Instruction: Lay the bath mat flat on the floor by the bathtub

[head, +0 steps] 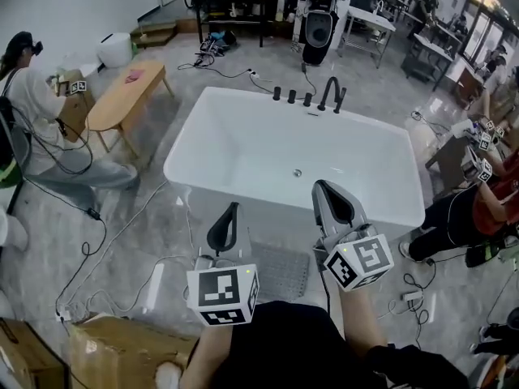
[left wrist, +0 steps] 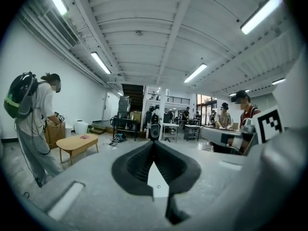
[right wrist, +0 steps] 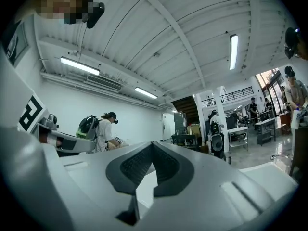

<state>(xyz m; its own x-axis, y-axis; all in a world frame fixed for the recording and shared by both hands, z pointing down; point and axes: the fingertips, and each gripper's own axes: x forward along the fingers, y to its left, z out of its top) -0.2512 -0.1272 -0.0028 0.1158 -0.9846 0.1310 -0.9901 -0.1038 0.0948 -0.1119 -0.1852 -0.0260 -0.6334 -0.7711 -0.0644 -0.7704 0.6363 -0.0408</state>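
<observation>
Holding left gripper (head: 233, 209) and right gripper (head: 322, 186) high over the floor (head: 154, 209), both closed on nothing. Below, between them, mat (head: 280, 270) flat, just beside tub (head: 243, 136). Laying apparently done; next, at most checking edges for folds.

Grey floor (head: 162, 229): white bathtub (head: 243, 144) at 12 o'clock, grey bath mat (head: 284, 270) flat just before it, cables (head: 104, 245) at 9 o'clock.
</observation>
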